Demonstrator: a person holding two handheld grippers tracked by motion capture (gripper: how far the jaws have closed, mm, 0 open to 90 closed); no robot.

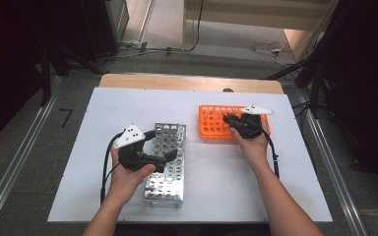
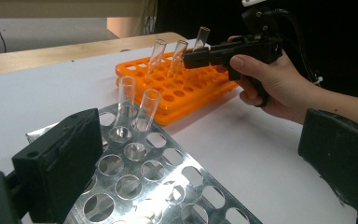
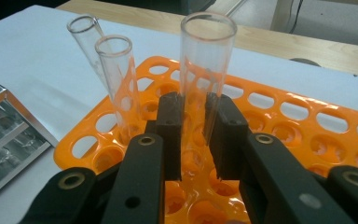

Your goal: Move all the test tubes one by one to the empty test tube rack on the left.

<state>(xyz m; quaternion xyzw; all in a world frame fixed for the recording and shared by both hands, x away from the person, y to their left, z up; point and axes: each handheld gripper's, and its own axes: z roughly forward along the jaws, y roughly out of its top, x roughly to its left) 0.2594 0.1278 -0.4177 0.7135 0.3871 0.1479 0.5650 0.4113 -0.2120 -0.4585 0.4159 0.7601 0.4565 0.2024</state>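
High view – right hand-held gripper: held over the orange rack, jaws pointing at the rack's middle rows. Judged purpose: lifting a tube out of the rack.
High view – left hand-held gripper: resting across the metal rack, jaws spread with nothing between them. Judged purpose: steadying or waiting beside the receiving rack.
High view – surface: white sheet; the two racks stand apart, each directly under its own gripper.
Left gripper view – metal rack: directly beneath the jaws; two glass tubes stand in holes just beyond the jaw tips, leaning slightly.
Left gripper view – right hand-held gripper: far ahead, pinching a glass test tube above the orange rack.
Right gripper view – glass test tube: upright between the pads, clamped at mid-height, its foot inside the orange rack.
Right gripper view – neighbouring tubes: two, left of the jaws, leaning in their holes.
Writing: no brand, label or lettering legible.
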